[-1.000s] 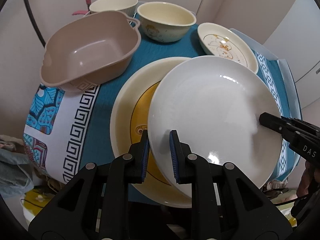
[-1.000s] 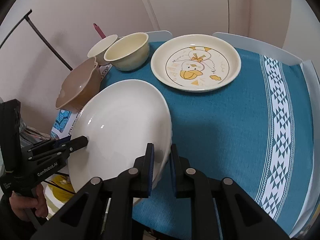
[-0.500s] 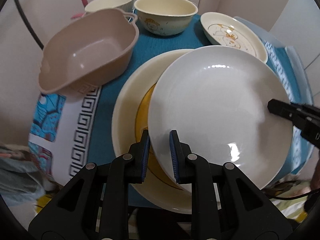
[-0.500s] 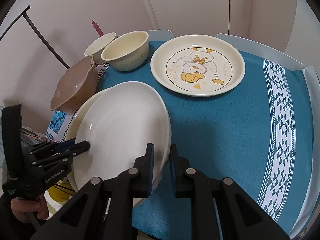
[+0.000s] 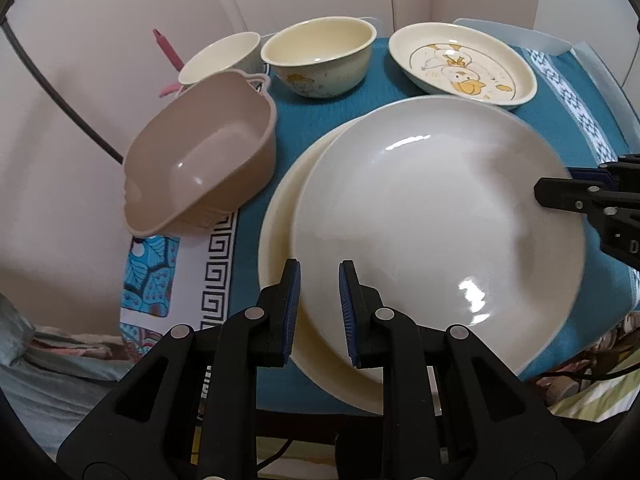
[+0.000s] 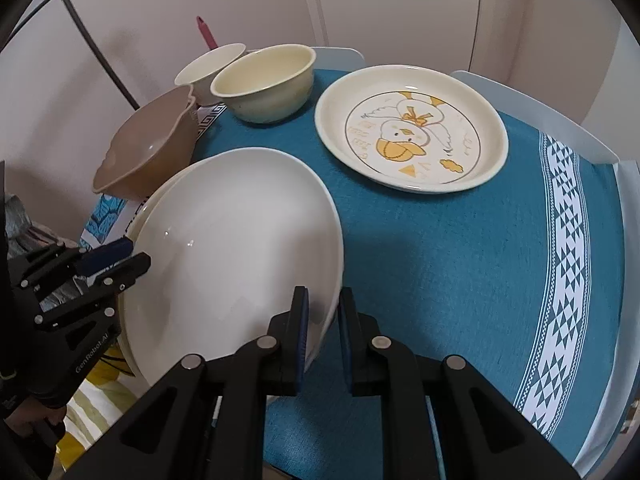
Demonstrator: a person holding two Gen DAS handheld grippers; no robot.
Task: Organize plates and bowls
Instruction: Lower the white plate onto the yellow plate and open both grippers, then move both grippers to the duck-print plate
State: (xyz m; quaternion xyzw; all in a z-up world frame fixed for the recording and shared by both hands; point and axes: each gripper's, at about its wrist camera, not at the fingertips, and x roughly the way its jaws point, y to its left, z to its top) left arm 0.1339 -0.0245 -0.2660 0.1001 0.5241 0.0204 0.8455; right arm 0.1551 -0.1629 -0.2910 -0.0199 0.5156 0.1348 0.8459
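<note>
Tablecloth (image 6: 460,264) bears white plate (image 5: 436,216), seemingly nested on cream plate (image 5: 280,220), gripped by 2 tongs (image 5: 319,308) (image 6: 323,320).

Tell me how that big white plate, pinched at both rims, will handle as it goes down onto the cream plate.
The white plate looks glazed and glossy, so it may slip between the left tool and right tool. It looks rigid and probably ceramic, likely to chip if dropped on the cream plate. Wide and held only at its rims, it may tilt.

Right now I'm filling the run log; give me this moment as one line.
left claw: shut on white plate | right claw: shut on white plate | plate: over cream plate | stacking
</note>
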